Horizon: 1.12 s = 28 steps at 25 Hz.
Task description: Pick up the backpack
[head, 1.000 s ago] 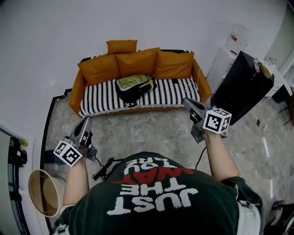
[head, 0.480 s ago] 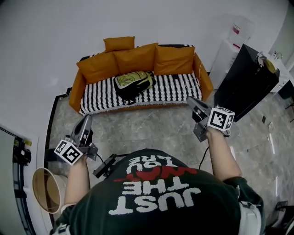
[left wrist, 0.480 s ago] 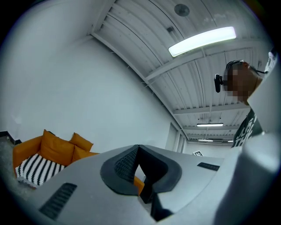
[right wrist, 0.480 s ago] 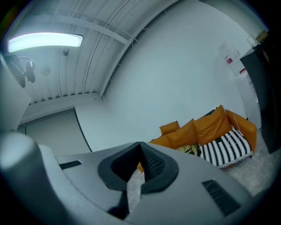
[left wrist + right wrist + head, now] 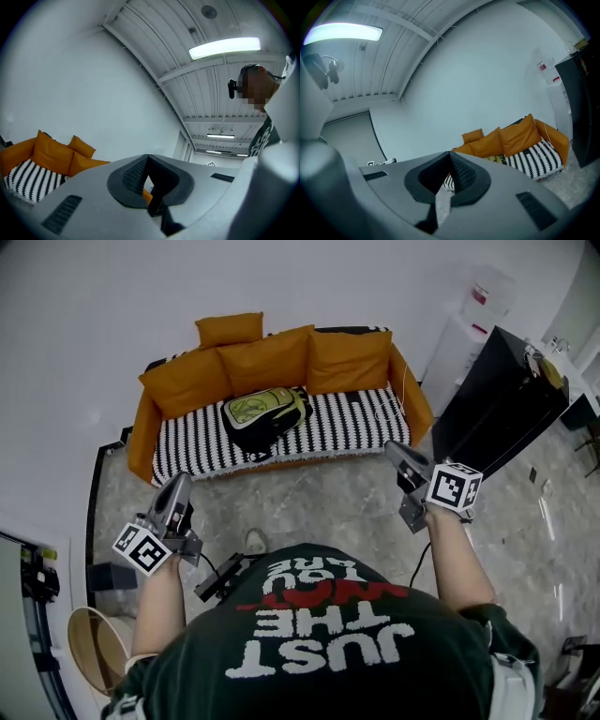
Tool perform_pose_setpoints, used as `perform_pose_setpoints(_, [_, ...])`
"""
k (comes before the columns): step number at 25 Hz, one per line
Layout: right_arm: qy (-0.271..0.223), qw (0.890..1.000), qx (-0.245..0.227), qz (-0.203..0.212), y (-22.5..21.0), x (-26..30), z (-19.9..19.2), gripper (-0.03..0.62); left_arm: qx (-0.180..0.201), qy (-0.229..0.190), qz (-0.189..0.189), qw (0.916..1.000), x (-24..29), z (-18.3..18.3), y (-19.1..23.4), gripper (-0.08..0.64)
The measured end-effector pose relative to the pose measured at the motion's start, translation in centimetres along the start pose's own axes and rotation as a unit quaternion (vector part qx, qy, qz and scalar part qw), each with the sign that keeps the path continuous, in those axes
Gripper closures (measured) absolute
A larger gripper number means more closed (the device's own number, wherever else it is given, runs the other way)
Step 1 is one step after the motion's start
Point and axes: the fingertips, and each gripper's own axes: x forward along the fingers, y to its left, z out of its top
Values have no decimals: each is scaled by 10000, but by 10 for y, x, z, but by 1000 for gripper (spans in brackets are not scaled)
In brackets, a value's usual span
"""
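Observation:
The backpack (image 5: 262,416), black with a yellow-green front, lies on the striped seat of an orange sofa (image 5: 366,423), left of the seat's middle. Both grippers hang over the marble floor, well short of the sofa. My left gripper (image 5: 177,486) is at the left, pointing toward the sofa's left end, jaws shut and empty. My right gripper (image 5: 394,450) is at the right, near the sofa's right front corner, also shut with nothing in it. In the right gripper view a bit of the backpack (image 5: 494,159) peeks over the jaw. The left gripper view shows only the sofa's cushions (image 5: 51,150).
A tall black cabinet (image 5: 497,409) stands right of the sofa, with a white appliance (image 5: 467,338) behind it. A round wicker basket (image 5: 98,652) sits at the lower left. A black device with a cable (image 5: 221,578) lies on the floor near the person's foot (image 5: 254,542).
The person has stepped toward the sofa, and both grippers have come closer to it. The sofa and backpack sit lower and further left in the head view. Both jaws stayed shut.

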Motion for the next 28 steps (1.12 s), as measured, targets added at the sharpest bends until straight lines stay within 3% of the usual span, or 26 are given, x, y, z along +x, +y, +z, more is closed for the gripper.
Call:
perform_pose_setpoints(10, [-30,9992,-241,-315,11,171,39,565,-283,235,-470,9982,76,42,172,560])
perform_pose_setpoints(17, [-12,9989,-313,-341,15,280,67,565,-267,63,-371,9989,108,97,281,560])
perform_pose_setpoints(22, [178,9989,-245,-370,-7,325,75,565,-358,147,-175,9991,121,94,322,560])
perform_pose_setpoints(28, [423,9989,-191,-88,-50,378,91,565,-371,229,208,9988,152,82,350,561])
